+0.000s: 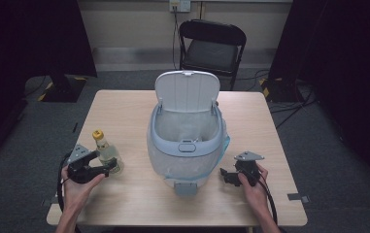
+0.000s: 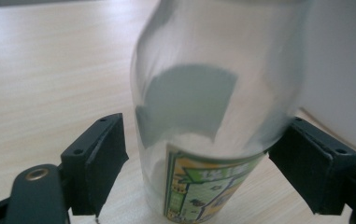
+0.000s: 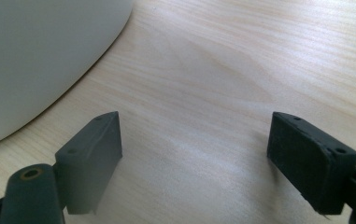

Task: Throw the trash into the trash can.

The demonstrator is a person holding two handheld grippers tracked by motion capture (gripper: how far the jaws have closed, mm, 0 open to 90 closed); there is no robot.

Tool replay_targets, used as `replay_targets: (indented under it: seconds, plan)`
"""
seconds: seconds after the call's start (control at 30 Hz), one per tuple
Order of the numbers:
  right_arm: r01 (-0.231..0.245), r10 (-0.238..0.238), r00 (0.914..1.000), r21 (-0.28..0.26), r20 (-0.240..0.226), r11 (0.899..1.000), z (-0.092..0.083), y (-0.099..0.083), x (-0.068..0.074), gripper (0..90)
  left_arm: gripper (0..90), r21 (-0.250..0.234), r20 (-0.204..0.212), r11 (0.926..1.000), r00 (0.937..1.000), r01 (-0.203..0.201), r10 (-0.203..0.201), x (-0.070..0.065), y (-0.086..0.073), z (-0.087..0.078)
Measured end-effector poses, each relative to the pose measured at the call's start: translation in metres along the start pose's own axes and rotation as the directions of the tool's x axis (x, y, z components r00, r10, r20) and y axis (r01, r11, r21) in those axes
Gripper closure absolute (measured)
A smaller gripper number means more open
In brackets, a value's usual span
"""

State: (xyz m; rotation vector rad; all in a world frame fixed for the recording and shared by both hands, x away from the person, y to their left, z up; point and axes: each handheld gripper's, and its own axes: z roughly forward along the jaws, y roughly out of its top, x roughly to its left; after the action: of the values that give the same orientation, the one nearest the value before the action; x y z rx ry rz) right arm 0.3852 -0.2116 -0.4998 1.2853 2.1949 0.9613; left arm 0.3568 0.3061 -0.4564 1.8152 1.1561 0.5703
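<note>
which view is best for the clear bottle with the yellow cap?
The high view: the whole clear plastic bottle with the yellow cap stands upright on the wooden table, left of the white bin. The left gripper view shows its blurred lower body and label between open jaws, cap cropped. The right gripper view adds nothing on it.
</note>
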Motion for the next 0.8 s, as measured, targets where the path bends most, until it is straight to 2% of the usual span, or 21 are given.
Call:
replay_targets:
  seconds: [0.17,0.23,0.3,0.37,0.47,0.53,0.57,0.63,0.8]
  plan:
    - [0.001,-0.001,1.0,0.0,0.0,1.0,0.0,0.0,0.0,16.9,22.0,0.035,-0.001,0.9993,0.9999,-0.013,0.013,-0.004,-0.005,0.01]
    - [0.0,0.0,1.0,0.0,0.0,1.0,0.0,0.0,0.0,16.9,21.2,0.049,-0.02,0.998,0.9989,-0.04,0.041,-0.007,-0.006,0.014]
    - [0.0,0.0,1.0,0.0,0.0,1.0,0.0,0.0,0.0,16.9,21.4,0.054,-0.031,0.9973,0.9982,-0.05,0.052,-0.008,-0.006,0.016]
    - [0.001,-0.001,1.0,0.001,0.0,1.0,0.0,0.0,0.0,16.9,22.4,0.052,-0.032,0.9978,0.9986,-0.041,0.043,-0.007,-0.006,0.018]
    - [-0.002,0.002,1.0,0.001,0.0,1.0,0.0,0.0,0.0,16.9,22.8,0.076,-0.028,0.9964,0.9989,-0.036,0.039,-0.004,-0.009,0.027]
    - [0.0,0.0,1.0,0.0,0.0,1.0,0.0,0.0,0.0,16.9,23.4,0.081,-0.023,0.9958,0.9987,-0.043,0.045,-0.006,-0.012,0.032]
    - [-0.002,0.002,1.0,0.001,0.0,1.0,0.0,0.0,0.0,16.9,23.1,0.084,-0.032,0.9945,0.9973,-0.063,0.066,-0.006,-0.012,0.032]
    - [-0.002,0.002,1.0,0.001,0.0,1.0,0.0,0.0,0.0,16.9,26.8,0.066,-0.035,0.9965,0.9979,-0.053,0.055,-0.006,-0.011,0.032]
    - [0.001,-0.001,1.0,0.0,0.0,1.0,0.0,0.0,0.0,16.9,27.6,0.073,-0.036,0.9948,0.9966,-0.071,0.074,-0.008,-0.011,0.033]
